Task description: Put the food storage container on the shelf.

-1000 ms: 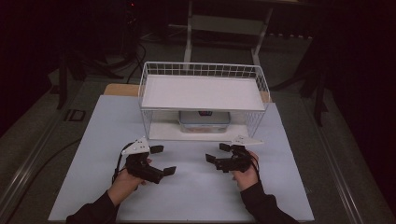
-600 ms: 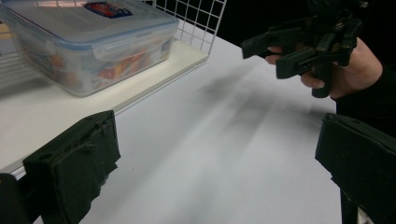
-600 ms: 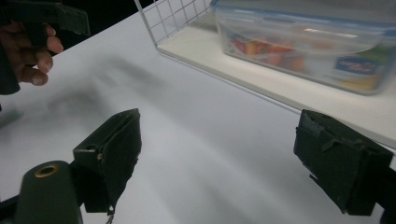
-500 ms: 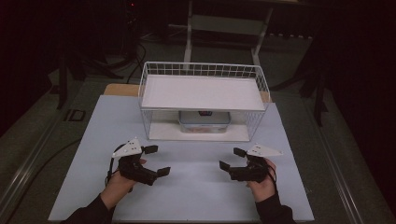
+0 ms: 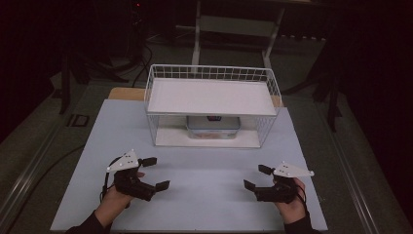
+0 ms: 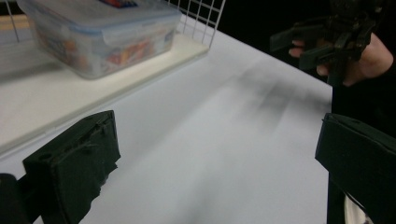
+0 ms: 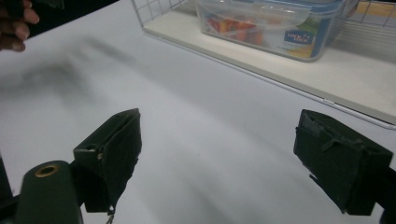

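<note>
Low, both grippers (image 5: 153,173) (image 5: 254,178) (jaws apart).

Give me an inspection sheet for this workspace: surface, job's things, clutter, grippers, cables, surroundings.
Surface: white table top, bare between the hands and the rack.
Job's things: clear box with a blue-edged lid, lid on, colourful contents, standing on the lower shelf of the white wire rack; upper shelf bare.
Clutter: nothing seen.
Grippers: left gripper open, holds nothing, off the box. Right gripper open, holds nothing. Both sit near the table's front edge, apart from the rack.
Cables: a thin black cable loops at the left gripper's rear; another runs on the floor at the left.
Surroundings: dark room, grey floor, a metal stand behind the table.
</note>
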`<state>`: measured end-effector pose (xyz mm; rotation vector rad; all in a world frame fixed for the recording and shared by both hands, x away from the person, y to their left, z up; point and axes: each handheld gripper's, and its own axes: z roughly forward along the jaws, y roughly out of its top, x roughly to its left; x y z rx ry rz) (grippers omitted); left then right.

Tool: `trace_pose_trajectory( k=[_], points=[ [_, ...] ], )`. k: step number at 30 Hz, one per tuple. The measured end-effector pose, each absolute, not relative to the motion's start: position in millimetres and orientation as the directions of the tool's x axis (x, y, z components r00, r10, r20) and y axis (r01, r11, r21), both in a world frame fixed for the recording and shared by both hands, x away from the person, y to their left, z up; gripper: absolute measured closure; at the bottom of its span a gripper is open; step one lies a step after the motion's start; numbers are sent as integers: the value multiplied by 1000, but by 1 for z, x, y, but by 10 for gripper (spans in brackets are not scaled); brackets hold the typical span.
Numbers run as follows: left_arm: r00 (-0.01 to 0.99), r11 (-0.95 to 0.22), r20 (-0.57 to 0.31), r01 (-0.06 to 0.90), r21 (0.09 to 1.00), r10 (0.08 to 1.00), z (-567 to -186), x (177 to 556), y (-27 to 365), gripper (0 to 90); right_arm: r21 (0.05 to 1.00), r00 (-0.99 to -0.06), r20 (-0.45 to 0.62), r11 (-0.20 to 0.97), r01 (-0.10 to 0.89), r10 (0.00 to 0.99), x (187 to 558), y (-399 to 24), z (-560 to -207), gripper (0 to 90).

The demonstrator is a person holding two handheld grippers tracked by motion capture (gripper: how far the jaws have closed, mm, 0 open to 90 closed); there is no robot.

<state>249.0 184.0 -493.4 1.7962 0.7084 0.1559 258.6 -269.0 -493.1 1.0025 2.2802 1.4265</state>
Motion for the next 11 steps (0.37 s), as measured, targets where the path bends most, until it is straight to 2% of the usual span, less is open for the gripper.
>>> trace_pose_trajectory(
  k=[11],
  points=[
    [806,-209,-240,404,890,541,-506,249,182,0,850,-722,118,306,428,681,257,-277,-502,154]
  ],
)
